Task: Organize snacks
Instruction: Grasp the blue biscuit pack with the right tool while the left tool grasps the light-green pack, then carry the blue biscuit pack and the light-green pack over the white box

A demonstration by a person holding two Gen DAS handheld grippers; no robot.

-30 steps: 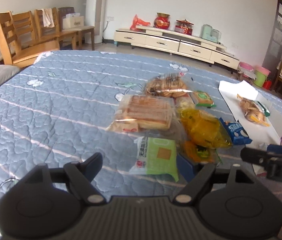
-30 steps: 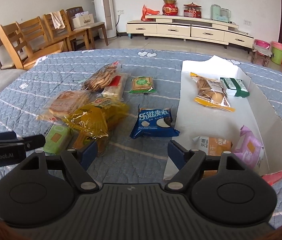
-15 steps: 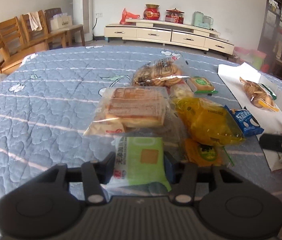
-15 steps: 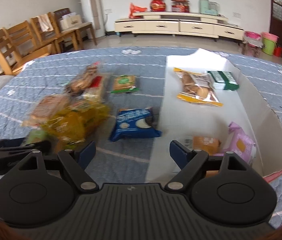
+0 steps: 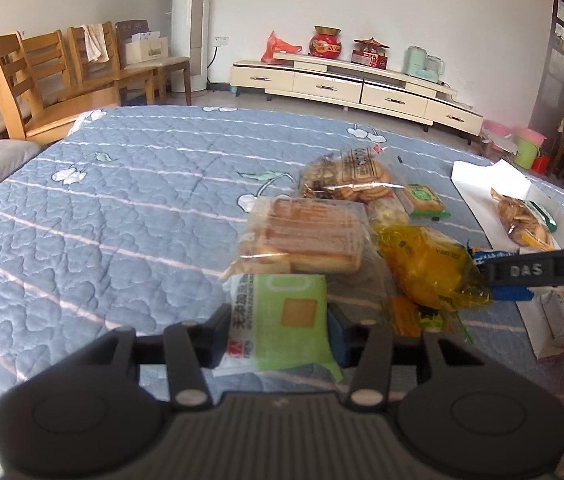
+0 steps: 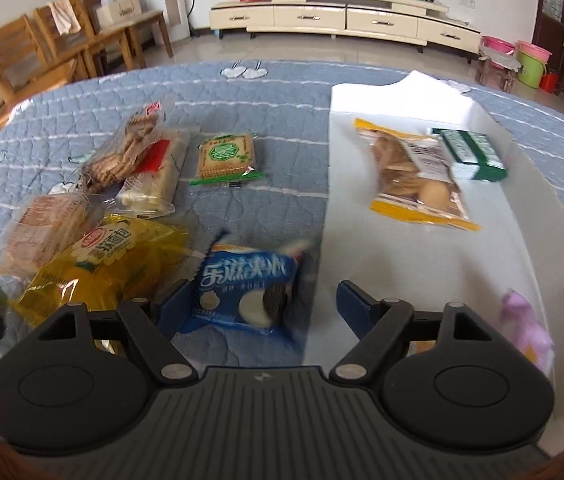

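Soft daylight fills both views; the room reads bright, with the white wall evenly lit and no hard glare. On the quilted bench cover, pale bands of light slant from nine o'clock toward four o'clock in the left wrist view. The clear wrapper of the bread pack shows small highlights. In the right wrist view the white tray is close to washed out. Fisheye bending curves the bench edge and tilts the wooden chairs near ten o'clock; corners darken. The right wrist view is smeared: the blue biscuit packet and the pink packet at four o'clock are blurred.
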